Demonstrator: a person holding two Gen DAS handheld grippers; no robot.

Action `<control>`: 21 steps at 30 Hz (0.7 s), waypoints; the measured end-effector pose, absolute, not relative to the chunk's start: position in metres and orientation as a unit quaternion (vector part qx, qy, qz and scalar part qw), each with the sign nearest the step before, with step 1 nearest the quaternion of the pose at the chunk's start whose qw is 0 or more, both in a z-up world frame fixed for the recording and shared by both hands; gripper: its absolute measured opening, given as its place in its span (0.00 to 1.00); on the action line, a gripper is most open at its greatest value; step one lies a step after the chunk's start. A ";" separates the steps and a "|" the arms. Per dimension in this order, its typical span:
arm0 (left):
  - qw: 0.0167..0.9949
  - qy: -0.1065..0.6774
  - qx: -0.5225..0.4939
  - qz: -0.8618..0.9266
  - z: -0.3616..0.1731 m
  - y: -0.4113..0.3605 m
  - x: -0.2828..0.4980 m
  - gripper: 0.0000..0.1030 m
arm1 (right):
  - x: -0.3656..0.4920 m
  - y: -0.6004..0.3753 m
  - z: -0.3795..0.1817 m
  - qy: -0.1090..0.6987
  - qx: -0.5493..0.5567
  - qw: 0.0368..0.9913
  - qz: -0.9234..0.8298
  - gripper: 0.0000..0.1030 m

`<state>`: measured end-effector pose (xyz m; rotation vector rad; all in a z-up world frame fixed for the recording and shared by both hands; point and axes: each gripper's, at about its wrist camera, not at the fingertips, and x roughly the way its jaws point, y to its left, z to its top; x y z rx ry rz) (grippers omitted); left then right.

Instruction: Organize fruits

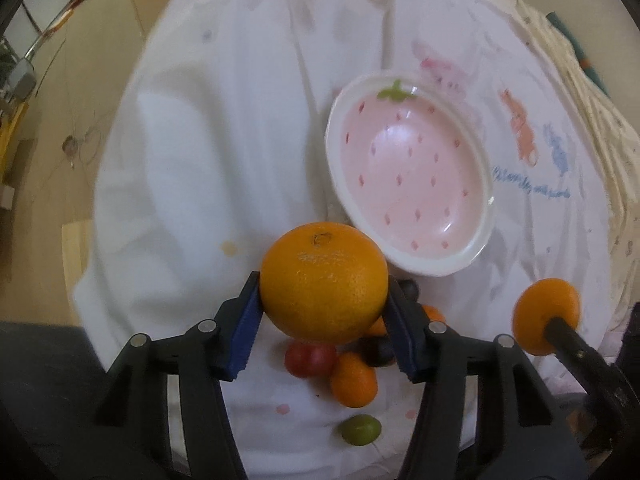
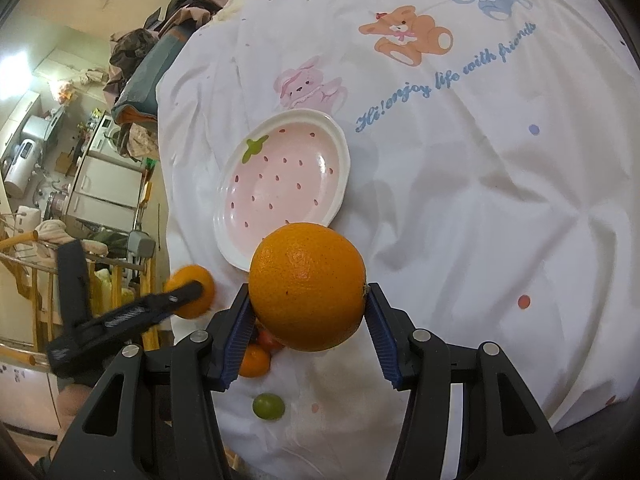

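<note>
Dark fruit (image 1: pixel 378 350): mostly hidden behind the left gripper's orange (image 1: pixel 324 282) and blue finger pad; kind unclear.
Small orange fruit (image 1: pixel 434 314): only a sliver shows past the fingers (image 1: pixel 402 340).
Red fruits (image 2: pixel 269 341): largely covered by the right gripper's orange (image 2: pixel 307 286).
Printed lettering (image 1: pixel 532 184): blurred, unreadable in the left wrist view.

Home: cartoon bedsheet (image 2: pixel 460 184), cluttered kitchen cabinets (image 2: pixel 104 188).
</note>
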<state>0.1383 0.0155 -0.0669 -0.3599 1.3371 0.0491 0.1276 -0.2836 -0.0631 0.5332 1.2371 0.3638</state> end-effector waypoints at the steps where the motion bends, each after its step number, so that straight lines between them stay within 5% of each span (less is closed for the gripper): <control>1: 0.777 0.609 -0.159 0.022 -0.060 0.016 0.141 0.51 | 0.131 -0.283 -0.061 0.569 0.244 0.767 0.170 0.55; 21: 0.821 0.566 -0.071 0.041 -0.059 -0.006 0.226 0.51 | 0.250 -0.264 -0.083 0.571 0.227 0.767 0.185 0.55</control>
